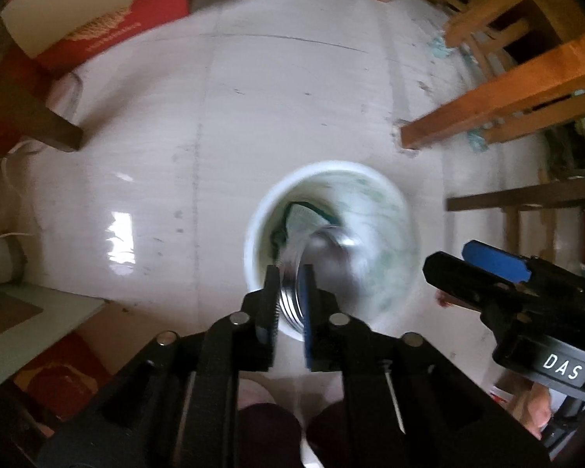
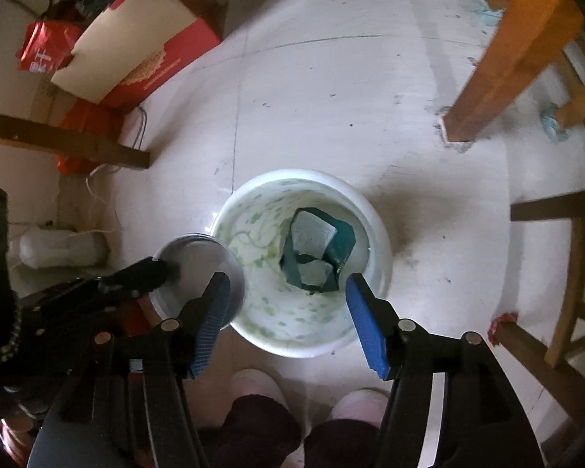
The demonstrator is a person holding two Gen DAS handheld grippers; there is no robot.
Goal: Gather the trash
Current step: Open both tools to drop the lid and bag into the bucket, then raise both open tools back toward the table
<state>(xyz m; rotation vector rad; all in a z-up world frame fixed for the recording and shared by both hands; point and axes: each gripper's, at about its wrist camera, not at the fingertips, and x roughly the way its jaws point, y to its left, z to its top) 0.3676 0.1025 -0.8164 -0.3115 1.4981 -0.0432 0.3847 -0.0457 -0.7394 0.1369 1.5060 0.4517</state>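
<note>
While both grippers point down at the white bin (image 2: pixel 378 234), the left gripper (image 1: pixel 290 292) pinches a clear jar's (image 1: pixel 323 257) threaded rim over the bin mouth — right gripper (image 2: pixel 288 292) spread, empty; dark green packet (image 2: pixel 318 249) inside.

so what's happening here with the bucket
A person is collecting trash with a tool in each hand, standing over a white bucket on the floor. The left tool has a clear plastic jar between its fingers at the bucket's rim. The right tool hangs open and empty above the bucket, where a green wrapper already lies.
</note>
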